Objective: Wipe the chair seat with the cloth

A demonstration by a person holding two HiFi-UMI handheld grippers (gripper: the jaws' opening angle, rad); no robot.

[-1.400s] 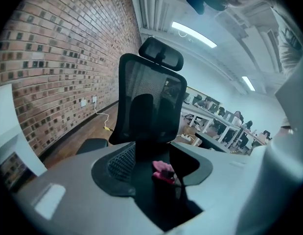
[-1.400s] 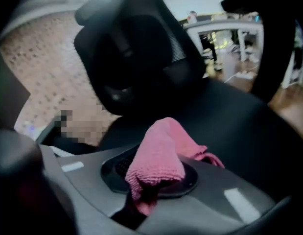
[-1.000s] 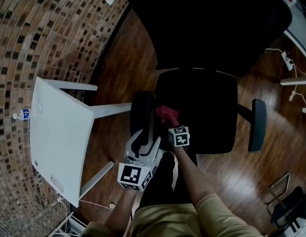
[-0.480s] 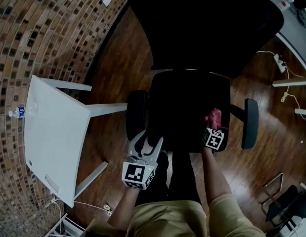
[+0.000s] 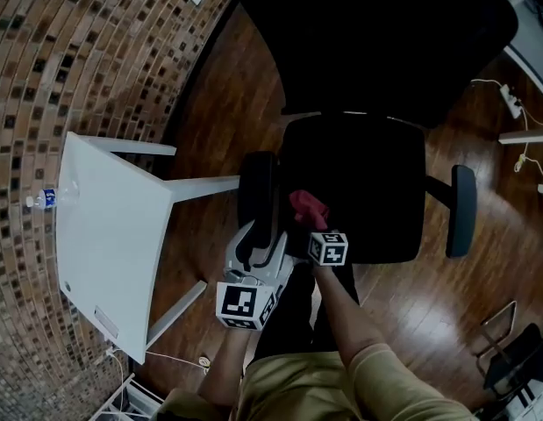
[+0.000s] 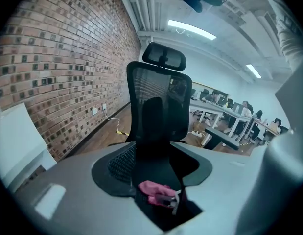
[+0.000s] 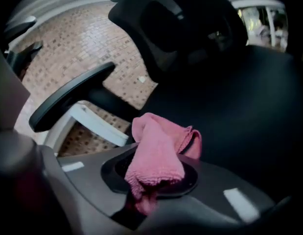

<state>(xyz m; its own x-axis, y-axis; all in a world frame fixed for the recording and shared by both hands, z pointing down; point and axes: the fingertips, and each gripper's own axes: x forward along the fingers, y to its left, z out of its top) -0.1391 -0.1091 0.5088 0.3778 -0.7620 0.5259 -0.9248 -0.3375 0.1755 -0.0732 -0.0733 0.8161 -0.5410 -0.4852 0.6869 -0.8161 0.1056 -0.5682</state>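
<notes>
Nearest the camera, the left gripper [image 5: 260,244] hangs low beside the chair's front corner. Its jaws are wide apart with nothing between them. The cloth only shows through the gap, further off.

The right gripper [image 5: 304,226] has its jaws closed on the pink cloth [image 7: 158,160], which is bunched and hangs over the jaw tips. The cloth is down on the chair seat [image 5: 367,182], at its front left part, just beside the left armrest [image 5: 256,191].

Progress is likely mid-wipe, since cloth is on seat. The seat is black and shows no marks, so I can't tell which area is done. Judged left to do are the middle, the right side by the other armrest [image 5: 461,209], and the rear by the backrest [image 5: 367,33].

Further left is a white table [image 5: 104,235], then the brick wall [image 6: 58,58].
</notes>
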